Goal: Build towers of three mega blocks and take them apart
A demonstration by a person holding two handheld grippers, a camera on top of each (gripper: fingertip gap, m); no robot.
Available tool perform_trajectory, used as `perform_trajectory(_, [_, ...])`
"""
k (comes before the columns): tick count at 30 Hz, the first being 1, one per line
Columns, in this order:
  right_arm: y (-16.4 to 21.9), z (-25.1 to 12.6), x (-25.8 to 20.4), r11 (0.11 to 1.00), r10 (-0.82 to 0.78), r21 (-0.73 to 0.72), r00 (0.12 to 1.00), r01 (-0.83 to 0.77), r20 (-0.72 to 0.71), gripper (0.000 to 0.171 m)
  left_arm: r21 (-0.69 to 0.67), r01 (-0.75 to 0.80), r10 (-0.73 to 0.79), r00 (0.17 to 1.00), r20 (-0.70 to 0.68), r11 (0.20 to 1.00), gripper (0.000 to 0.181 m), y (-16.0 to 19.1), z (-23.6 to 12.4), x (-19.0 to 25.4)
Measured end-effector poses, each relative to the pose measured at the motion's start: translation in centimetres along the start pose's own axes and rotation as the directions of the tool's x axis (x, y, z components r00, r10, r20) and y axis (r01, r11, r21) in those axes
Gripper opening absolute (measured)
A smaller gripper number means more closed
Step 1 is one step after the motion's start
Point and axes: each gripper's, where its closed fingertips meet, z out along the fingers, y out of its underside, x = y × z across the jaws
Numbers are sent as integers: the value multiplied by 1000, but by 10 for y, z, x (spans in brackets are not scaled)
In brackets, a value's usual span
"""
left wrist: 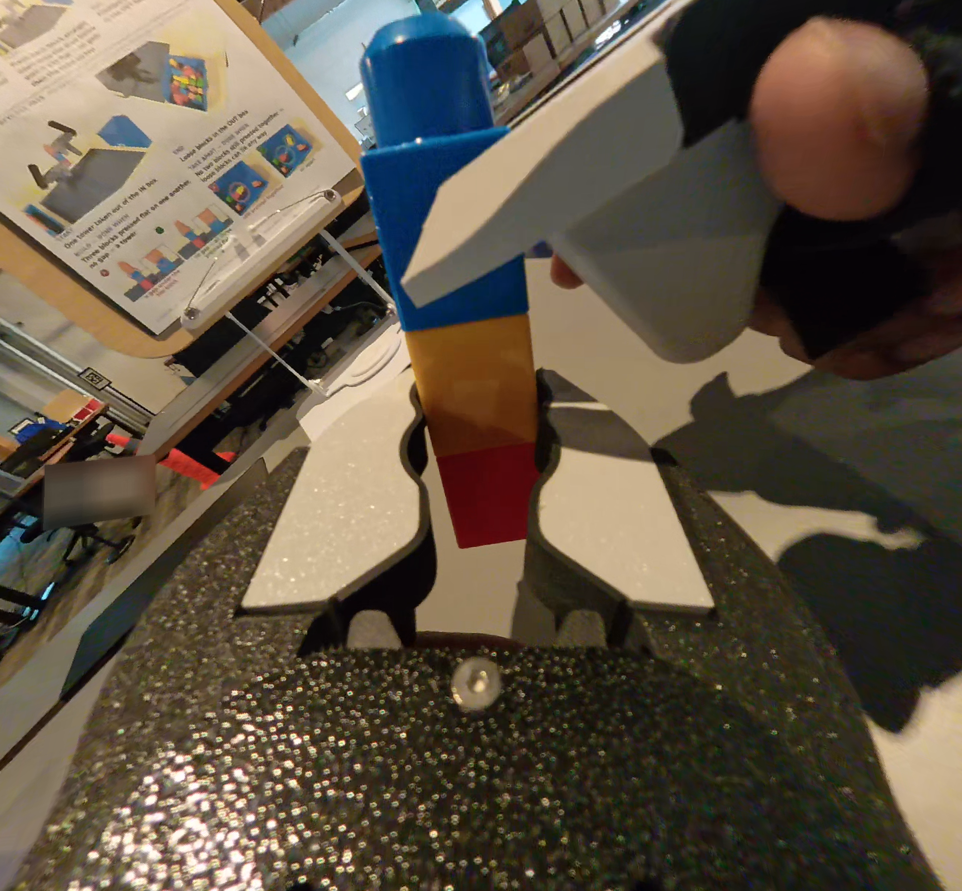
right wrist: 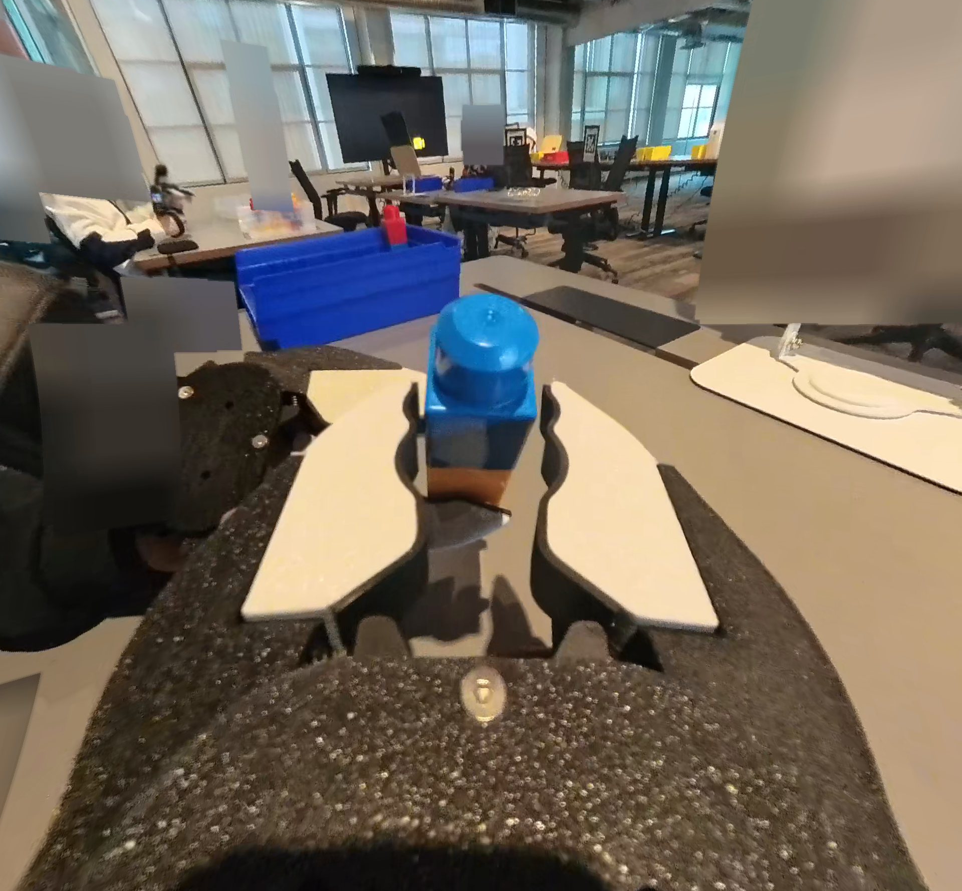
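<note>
A three-block tower has a red block (left wrist: 486, 496) at the bottom, an orange block (left wrist: 471, 382) in the middle and a blue block (left wrist: 421, 200) with a round stud on top. My left gripper (left wrist: 479, 397) is shut on the tower at the orange and red blocks and holds it above the table. My right gripper (right wrist: 479, 392) is shut on the blue block (right wrist: 481, 429). One of its white fingers (left wrist: 546, 210) crosses the blue block in the left wrist view. The orange block (right wrist: 463, 483) shows just below the blue block. The left gripper's black body (right wrist: 234, 429) is at the left.
A blue bin (right wrist: 343, 288) with a red block (right wrist: 394, 228) sticking out stands at the far side of the grey table (right wrist: 729, 528). A white mat (right wrist: 833, 408) and a black pad (right wrist: 609, 314) lie to the right. An instruction board on a stand (left wrist: 156, 137) is on the left. About 5 cm separates my left fingertips from my right.
</note>
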Motion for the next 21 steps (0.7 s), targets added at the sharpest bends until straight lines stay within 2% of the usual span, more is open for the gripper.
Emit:
perform_trajectory(3, [1, 0, -2, 1000, 8, -6, 1000, -8, 13, 37, -6, -45, 45, 999, 3, 999, 38, 1, 0, 2])
perform_trajectory(8, [1, -1, -2, 997, 68, -38, 996, -66, 56, 36, 17, -42, 42, 999, -18, 999, 38, -1, 0, 2])
perform_trajectory(16, [-10, -11, -1, 930, 361, -21, 896, -368, 259, 36, 122, 13, -4, 997, -80, 992, 37, -16, -6, 3])
perform_trajectory(18, [-10, -11, 0, 953, 295, -6, 928, -302, 226, 36, 109, 30, -20, 996, -92, 994, 37, -14, -5, 4])
perform_trajectory(21, [-25, -15, 4, 998, -18, 65, 999, 15, 45, 36, 52, 93, -87, 989, -119, 994, 37, -4, -2, 4])
